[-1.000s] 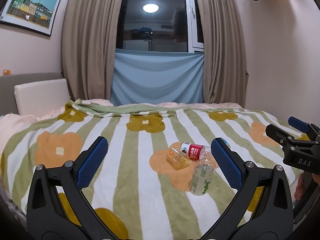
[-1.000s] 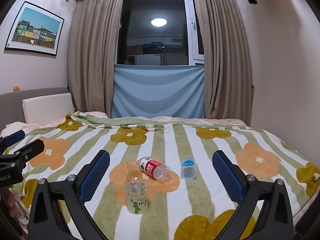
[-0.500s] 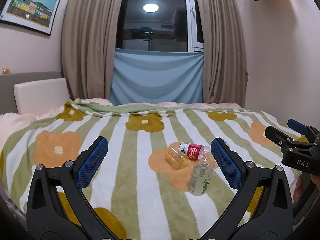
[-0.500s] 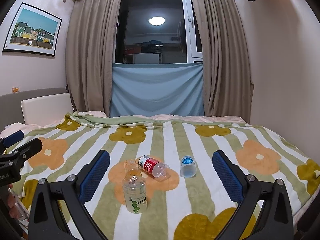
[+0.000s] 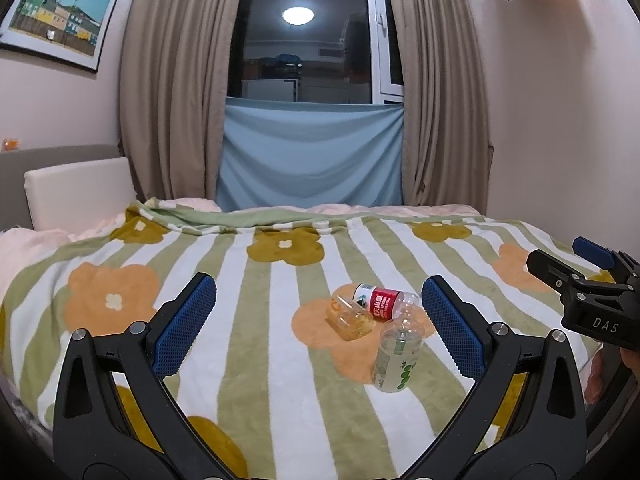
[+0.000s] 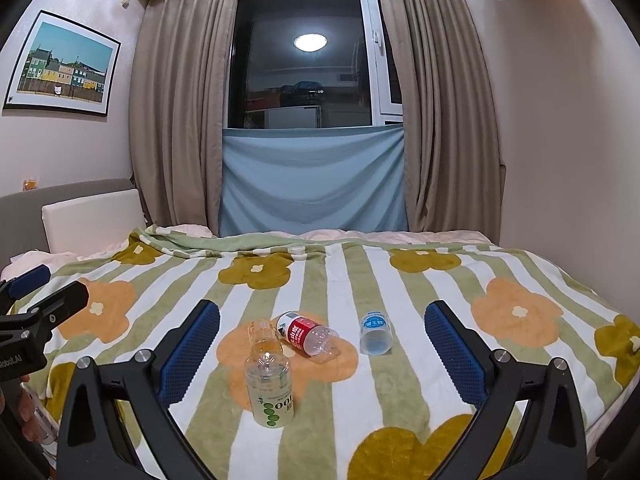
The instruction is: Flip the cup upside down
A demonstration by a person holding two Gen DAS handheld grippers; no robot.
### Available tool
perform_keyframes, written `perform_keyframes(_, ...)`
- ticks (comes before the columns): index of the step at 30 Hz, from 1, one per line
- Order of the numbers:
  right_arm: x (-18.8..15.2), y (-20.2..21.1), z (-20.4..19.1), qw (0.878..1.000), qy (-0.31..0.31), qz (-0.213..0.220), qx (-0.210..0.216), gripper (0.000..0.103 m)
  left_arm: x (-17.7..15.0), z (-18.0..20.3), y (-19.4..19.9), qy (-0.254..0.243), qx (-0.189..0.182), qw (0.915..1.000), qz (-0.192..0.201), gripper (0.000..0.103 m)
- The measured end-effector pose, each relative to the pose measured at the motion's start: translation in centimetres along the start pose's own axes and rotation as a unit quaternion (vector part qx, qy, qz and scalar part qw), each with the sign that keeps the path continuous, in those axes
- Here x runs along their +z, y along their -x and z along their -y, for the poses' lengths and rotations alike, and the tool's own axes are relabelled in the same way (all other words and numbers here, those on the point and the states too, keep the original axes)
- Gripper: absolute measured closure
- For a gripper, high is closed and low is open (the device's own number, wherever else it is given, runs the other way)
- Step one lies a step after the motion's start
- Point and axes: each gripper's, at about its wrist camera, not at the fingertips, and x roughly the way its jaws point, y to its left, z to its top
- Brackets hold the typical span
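Note:
A small clear cup with a blue label (image 6: 375, 334) stands on the striped flower blanket (image 6: 400, 392), right of the bottles; in the left wrist view my right finger pad hides it. My right gripper (image 6: 322, 356) is open and empty, held above the near bed edge, with the cup between its pads and farther off. My left gripper (image 5: 319, 326) is open and empty, to the left. Each gripper shows at the edge of the other's view: the right one (image 5: 576, 276), the left one (image 6: 44, 292).
A red-label bottle (image 6: 306, 332), an amber bottle (image 6: 264, 334) and a green-dotted bottle (image 6: 270, 388) lie together on an orange flower left of the cup; they also show in the left wrist view (image 5: 376, 300). A white pillow (image 6: 92, 220) and curtains (image 6: 176, 120) stand beyond the bed.
Both views have shifted only slightly; the bottles and cup lie as before. Both grippers stay open.

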Motion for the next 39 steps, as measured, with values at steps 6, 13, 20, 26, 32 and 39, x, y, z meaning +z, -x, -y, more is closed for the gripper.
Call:
perform_keyframes(6,0.03,-0.04,0.10,1.000,-0.001,-0.001,0.001,0.001,-0.06,0.01,0.13,-0.001,0.001,1.0000,0.001,0.000)
perform_keyframes(13,-0.29,0.14,-0.05,1.000,0.000,0.000,0.002,0.001,-0.10,0.02,0.20,-0.001,0.001,1.0000,0.001,0.000)
perform_keyframes(20,-0.39,0.14,-0.15,1.000,-0.002,0.000,0.001,0.001,-0.14,-0.12,0.25,-0.001,0.002,1.0000,0.001,0.000)
perform_keyframes(26,-0.40,0.03,-0.19,1.000,-0.002,0.000,0.001,0.001,-0.15,-0.14,0.37,-0.003,0.000,1.0000,0.005,0.000)
perform_keyframes(32,-0.40,-0.13,-0.22,1.000,-0.003,0.000,0.002,0.001,-0.15,-0.25,0.82,-0.011,0.002,0.9997,0.022,0.000)
perform_keyframes(39,-0.47,-0.12,-0.35,1.000,-0.004,-0.001,0.001,0.001,-0.05,0.01,0.93,-0.016,-0.004,0.9995,0.026,0.000)
